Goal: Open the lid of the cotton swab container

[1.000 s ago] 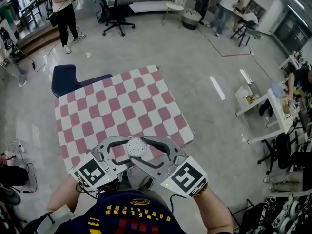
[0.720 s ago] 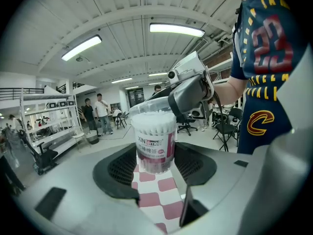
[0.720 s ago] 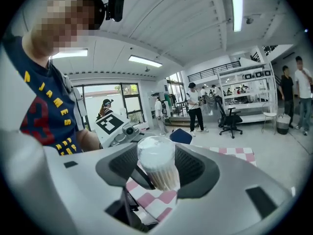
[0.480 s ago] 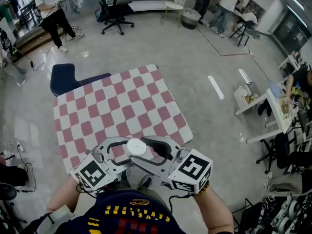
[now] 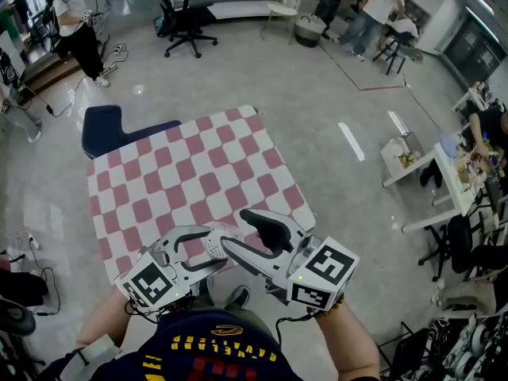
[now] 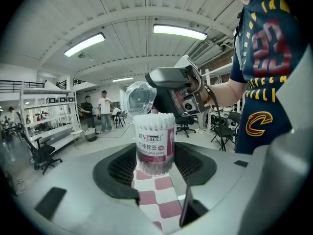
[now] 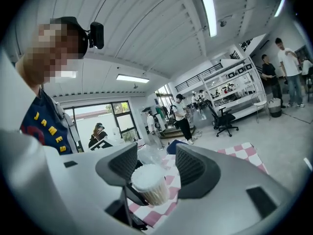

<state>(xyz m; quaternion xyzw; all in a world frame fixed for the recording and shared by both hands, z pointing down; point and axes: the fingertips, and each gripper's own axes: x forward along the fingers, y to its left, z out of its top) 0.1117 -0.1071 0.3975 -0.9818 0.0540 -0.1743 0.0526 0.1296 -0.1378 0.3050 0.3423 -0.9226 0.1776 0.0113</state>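
Observation:
My left gripper [image 5: 208, 249] is shut on the cotton swab container [image 6: 155, 143], a clear tube with a pink label, held above the near edge of the checkered table. Its clear lid [image 6: 139, 98] stands flipped up at the back, and the white swab tips [image 7: 148, 178] are bare. My right gripper [image 5: 238, 230] is rolled onto its side just right of the container. Its jaws stand wide apart on either side of the lid and swab tips in the right gripper view [image 7: 154, 169], without pressing on them. In the left gripper view the right gripper [image 6: 172, 88] sits right behind the lid.
The table wears a red and white checkered cloth [image 5: 182, 177]. A dark blue chair [image 5: 107, 129] stands at its far left corner and a black office chair [image 5: 186, 22] farther off. Several people stand along the far side of the room. Desks crowd the right edge [image 5: 452, 173].
The right gripper has rolled over and drawn to the right, away from the container's top. The lid, closed and facing up a second ago, now stands flipped open. The left gripper has stayed put.

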